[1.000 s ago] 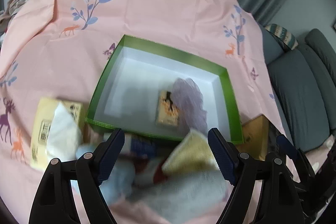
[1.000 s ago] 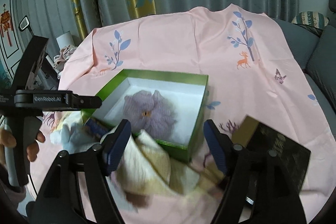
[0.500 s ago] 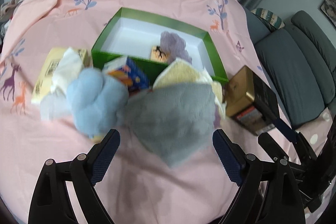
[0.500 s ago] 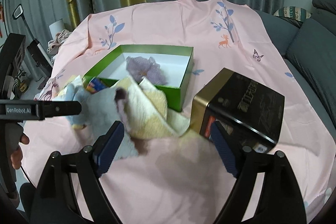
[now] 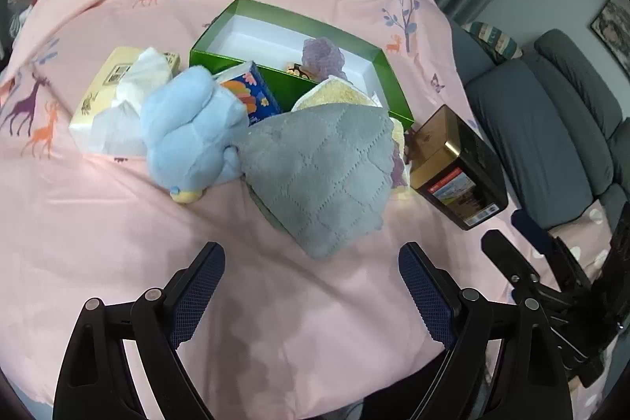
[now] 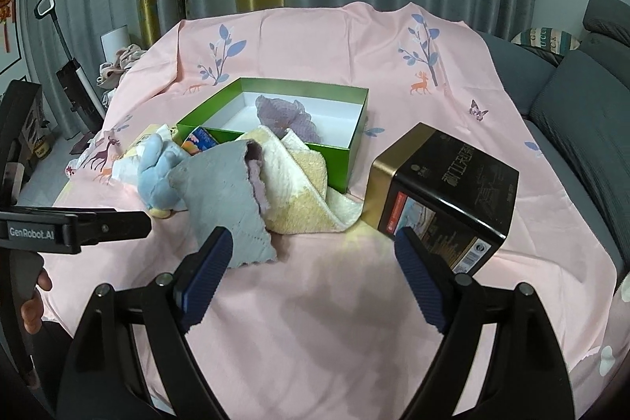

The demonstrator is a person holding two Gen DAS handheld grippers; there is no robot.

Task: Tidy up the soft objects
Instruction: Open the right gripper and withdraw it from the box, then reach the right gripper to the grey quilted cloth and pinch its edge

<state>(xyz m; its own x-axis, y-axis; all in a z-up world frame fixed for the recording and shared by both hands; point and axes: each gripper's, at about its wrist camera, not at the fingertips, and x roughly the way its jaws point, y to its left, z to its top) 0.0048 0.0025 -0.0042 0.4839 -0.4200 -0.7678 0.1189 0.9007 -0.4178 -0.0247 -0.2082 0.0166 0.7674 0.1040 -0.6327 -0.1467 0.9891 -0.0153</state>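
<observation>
Towels (image 5: 323, 164) and a plush toy (image 5: 189, 136) are heaped beside the green box (image 5: 291, 85) for sorting; left claw (image 5: 311, 282) and right claw (image 6: 313, 264) are spread, empty.

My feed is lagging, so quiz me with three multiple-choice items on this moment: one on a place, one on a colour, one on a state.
1. Where is the purple scrunchie?
A. inside the green box
B. on the black tin
C. under the tissue pack

2. What colour is the quilted cloth nearest the grippers?
A. red
B. grey
C. green

3. How is the right gripper?
A. shut on the cloth
B. shut on the tin
C. open, holding nothing

Answers:
1 A, it lies on the white floor of the green box.
2 B, its stitched face is grey.
3 C, only pink tablecloth shows between its pads.
</observation>
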